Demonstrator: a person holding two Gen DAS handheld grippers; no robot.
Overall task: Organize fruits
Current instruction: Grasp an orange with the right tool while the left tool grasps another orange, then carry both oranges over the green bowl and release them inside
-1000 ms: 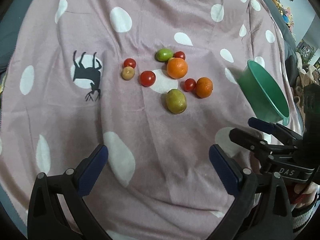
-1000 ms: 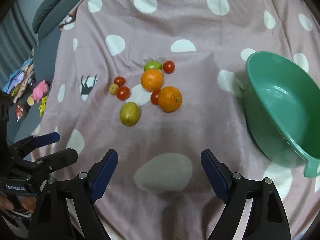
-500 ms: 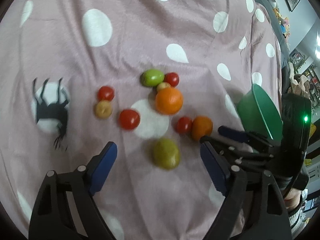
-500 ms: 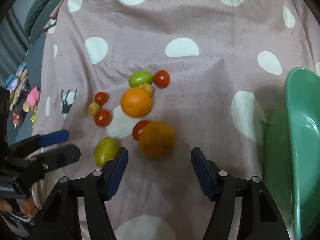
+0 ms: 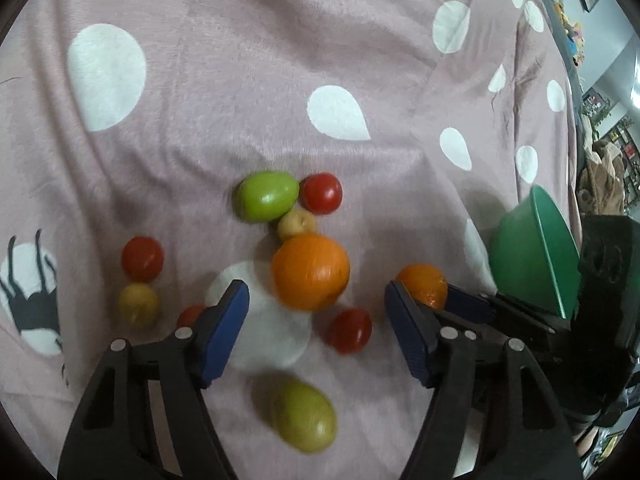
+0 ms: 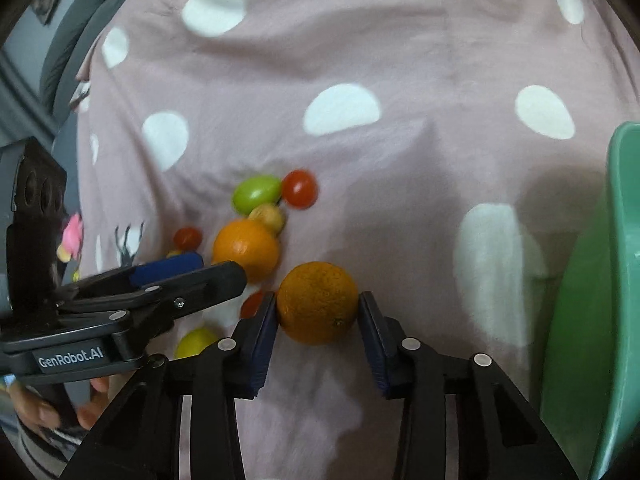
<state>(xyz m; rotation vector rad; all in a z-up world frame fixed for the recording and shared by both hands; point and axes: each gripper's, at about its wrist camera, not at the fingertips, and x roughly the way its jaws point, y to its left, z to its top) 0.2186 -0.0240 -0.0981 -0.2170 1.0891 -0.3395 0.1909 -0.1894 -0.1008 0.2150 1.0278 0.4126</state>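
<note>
Right tool (image 6: 318,312) is bracketing the smaller orange (image 6: 318,302) on the bedspread (image 6: 400,40), one pad at each side of the fruit; whether the pads are pressing yet cannot be told. Left tool (image 5: 316,316) is hanging open just before the larger orange (image 5: 310,272). The green bowl (image 6: 592,320) is standing well to the right of the bracketed fruit, so the right tool is the nearer one for that carry.

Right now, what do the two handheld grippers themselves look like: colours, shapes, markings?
Both are black plastic clamp-style tools. The left gripper and right gripper each have two angular black fingers with cut-out slots, silver rivets and dark blue pads. Seen from the right wrist view, the left gripper's body carries white "GenRobot.AI" lettering, with bare fingertips of the person's hand beneath. No cables are visible.
</note>
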